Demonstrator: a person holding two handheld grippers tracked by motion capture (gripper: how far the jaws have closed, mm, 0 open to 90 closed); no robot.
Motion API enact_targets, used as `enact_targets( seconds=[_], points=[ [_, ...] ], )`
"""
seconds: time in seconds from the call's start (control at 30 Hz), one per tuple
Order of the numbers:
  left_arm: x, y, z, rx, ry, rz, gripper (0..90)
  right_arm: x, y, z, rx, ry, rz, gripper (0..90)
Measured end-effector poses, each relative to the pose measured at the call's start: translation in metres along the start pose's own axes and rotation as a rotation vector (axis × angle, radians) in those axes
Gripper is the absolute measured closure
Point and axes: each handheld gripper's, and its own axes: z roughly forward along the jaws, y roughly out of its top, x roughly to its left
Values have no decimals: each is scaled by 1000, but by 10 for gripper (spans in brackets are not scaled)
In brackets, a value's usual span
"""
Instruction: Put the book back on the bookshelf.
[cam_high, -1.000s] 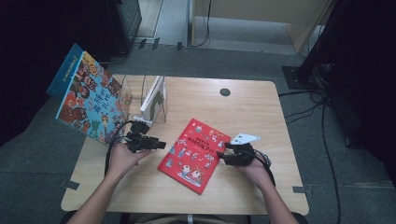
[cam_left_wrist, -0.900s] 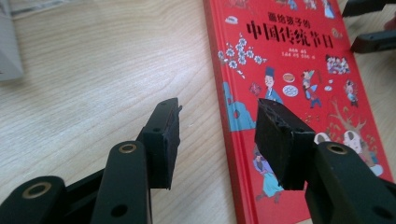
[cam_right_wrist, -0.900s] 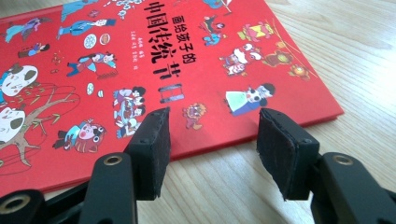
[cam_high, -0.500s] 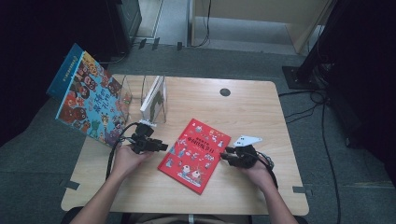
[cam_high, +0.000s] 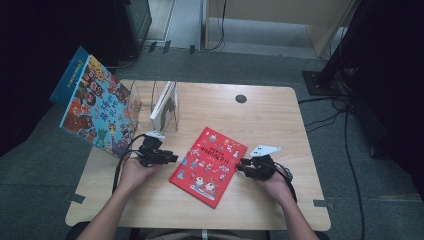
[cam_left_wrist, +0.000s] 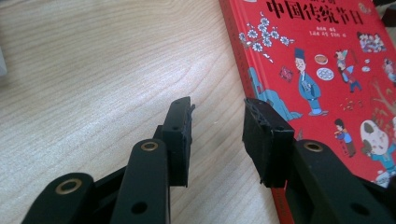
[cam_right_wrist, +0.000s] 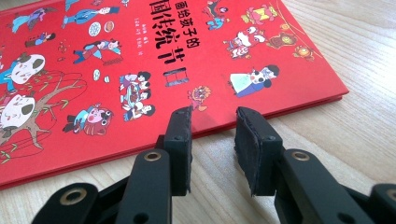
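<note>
A red picture book (cam_high: 210, 165) lies flat on the wooden table (cam_high: 270, 125), between my two grippers. My left gripper (cam_high: 169, 158) sits low at the book's left edge. In the left gripper view its jaws (cam_left_wrist: 217, 105) stand partly apart over bare wood, the right one just at the spine of the book (cam_left_wrist: 317, 70). They have just been closing, with nothing between them. My right gripper (cam_high: 243, 168) rests at the book's right edge. Its jaws (cam_right_wrist: 212, 114) have also been closing and hold nothing, their tips at the edge of the cover (cam_right_wrist: 140, 60).
A clear stand (cam_high: 167, 102) at the back left holds a white book upright. A large blue picture book (cam_high: 95, 107) leans at the table's left edge. A black round cap (cam_high: 241, 98) sits near the far edge. Cables trail from both grippers.
The left gripper has sunk a little and crept right toward the red book. Both pairs of jaws stand narrower than before. The right hand has kept its place.
</note>
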Motion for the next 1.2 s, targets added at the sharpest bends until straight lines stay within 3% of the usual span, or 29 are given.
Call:
enact_targets(
  seconds=[0.1,0.2,0.3,0.37,0.5,0.6,0.8,1.2],
  points=[
    [-1,-1,0,-5,13,24,649,0,0,0,-1,5,0,686],
    [-3,-1,1,-6,14,22,665,0,-1,0,-2,5,3,685],
    [-3,-3,4,2,-56,-33,738,0,0,1,2,7,15,718],
    [-6,-3,6,4,-75,-30,752,0,0,2,8,8,15,768],
    [-10,-2,8,12,-62,-11,788,2,1,3,6,8,12,811],
    [-10,-3,9,14,-79,-38,826,1,2,4,1,8,12,821],
    [-12,-5,10,4,-79,-45,843,1,4,8,-10,-2,21,839],
    [-19,-6,11,-1,-57,-78,807,-4,9,14,-11,-24,41,836]
  ],
)
